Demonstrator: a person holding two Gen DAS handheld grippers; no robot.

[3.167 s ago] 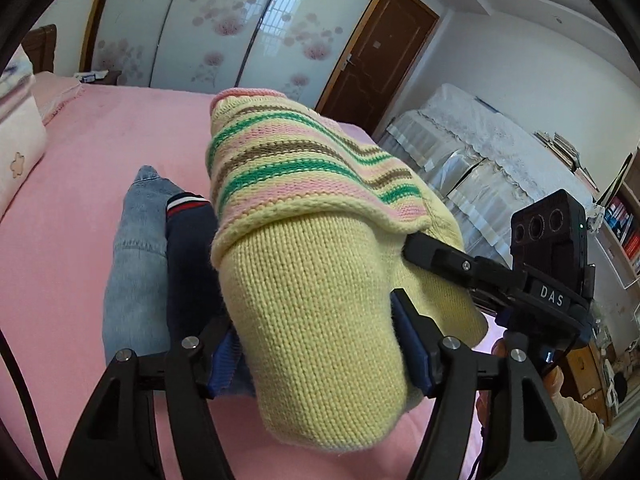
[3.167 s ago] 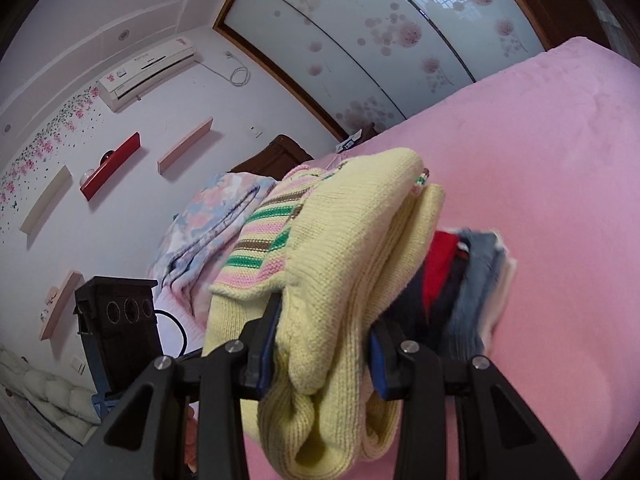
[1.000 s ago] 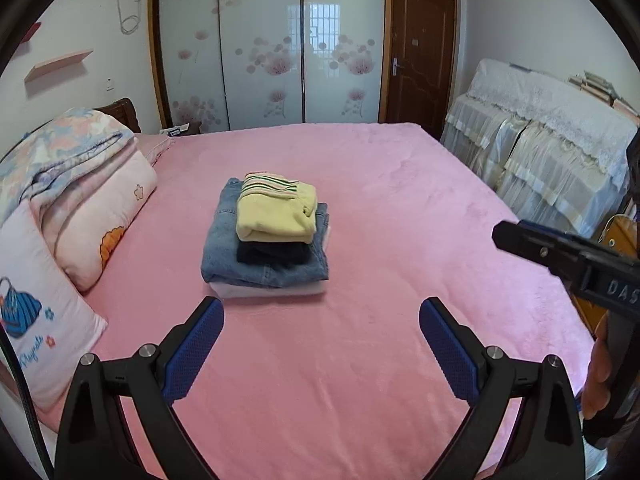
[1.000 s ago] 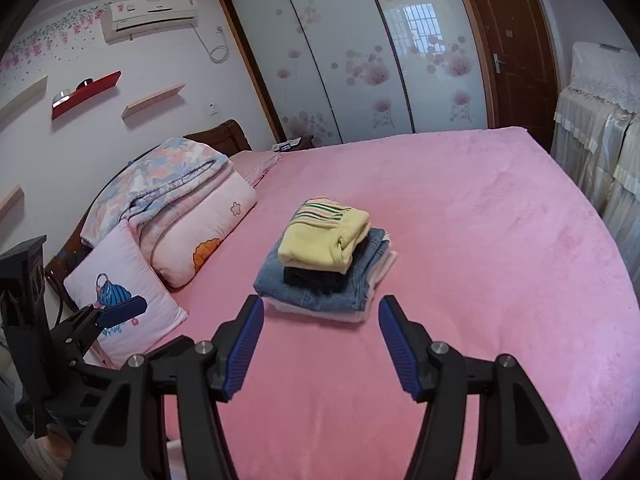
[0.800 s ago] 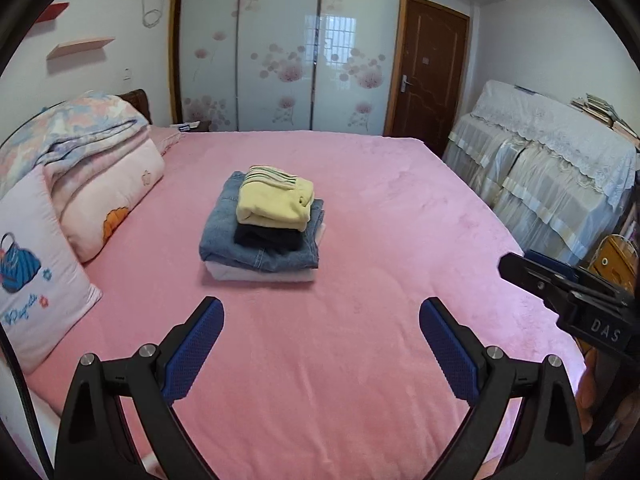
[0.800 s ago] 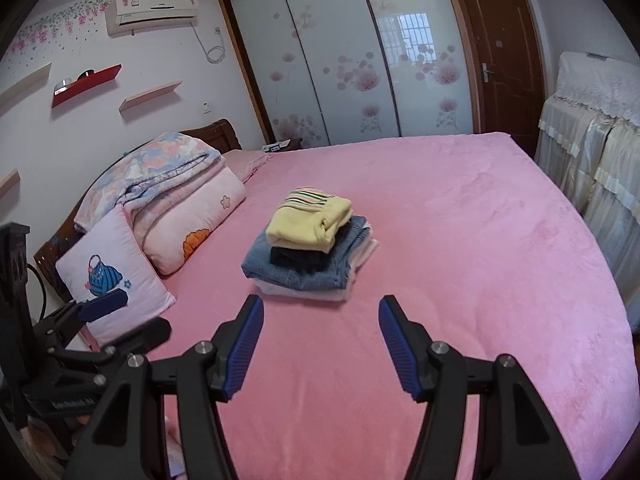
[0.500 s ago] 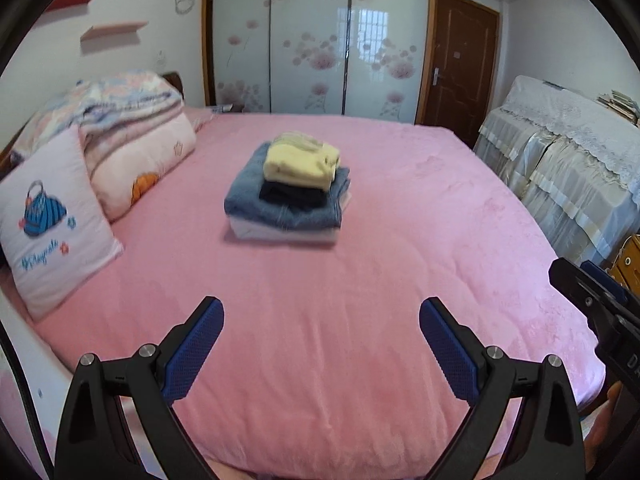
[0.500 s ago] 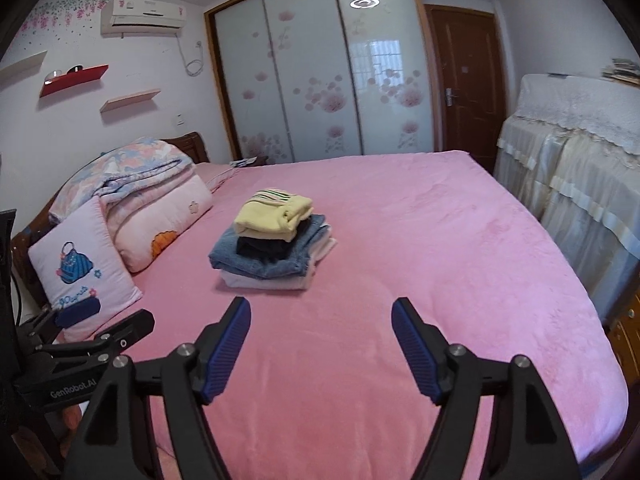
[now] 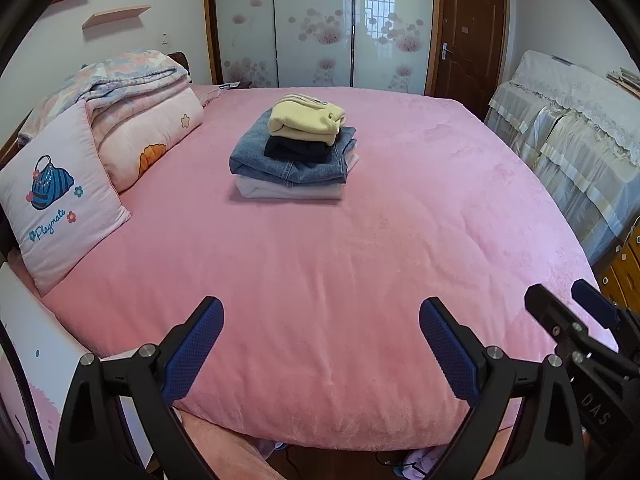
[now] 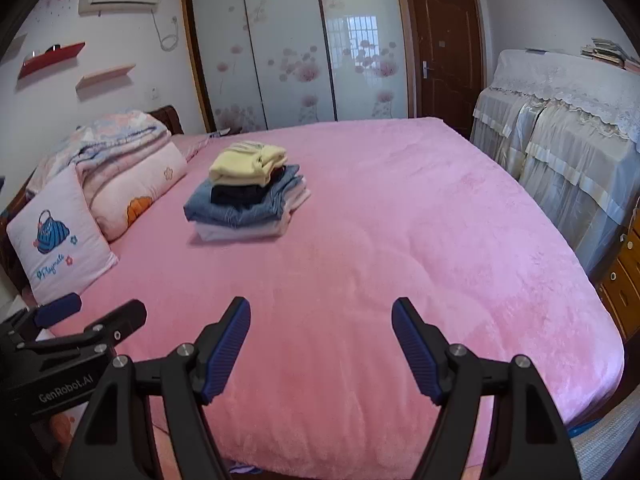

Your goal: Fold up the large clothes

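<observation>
A stack of folded clothes [image 9: 294, 156] lies on the pink bed [image 9: 320, 260], far from both grippers. A yellow knit sweater [image 9: 306, 119] is on top, over a dark garment, blue jeans [image 9: 256, 158] and a white piece. The stack also shows in the right wrist view [image 10: 248, 196], with the sweater [image 10: 248, 162] on top. My left gripper [image 9: 320, 336] is open and empty at the foot of the bed. My right gripper [image 10: 322, 340] is open and empty at the same edge, to the right of the left one.
Pillows [image 9: 60, 208] and a folded quilt [image 9: 132, 80] lie along the bed's left side. Furniture under lace covers [image 9: 576, 120] stands to the right. A wooden drawer unit [image 10: 624, 276] is at the right. Wardrobe doors [image 10: 296, 48] and a brown door [image 10: 444, 48] are behind the bed.
Both grippers let go of the yellow sweater, which now tops the stack. Both have drawn back from the stack to the foot of the bed, jaws open.
</observation>
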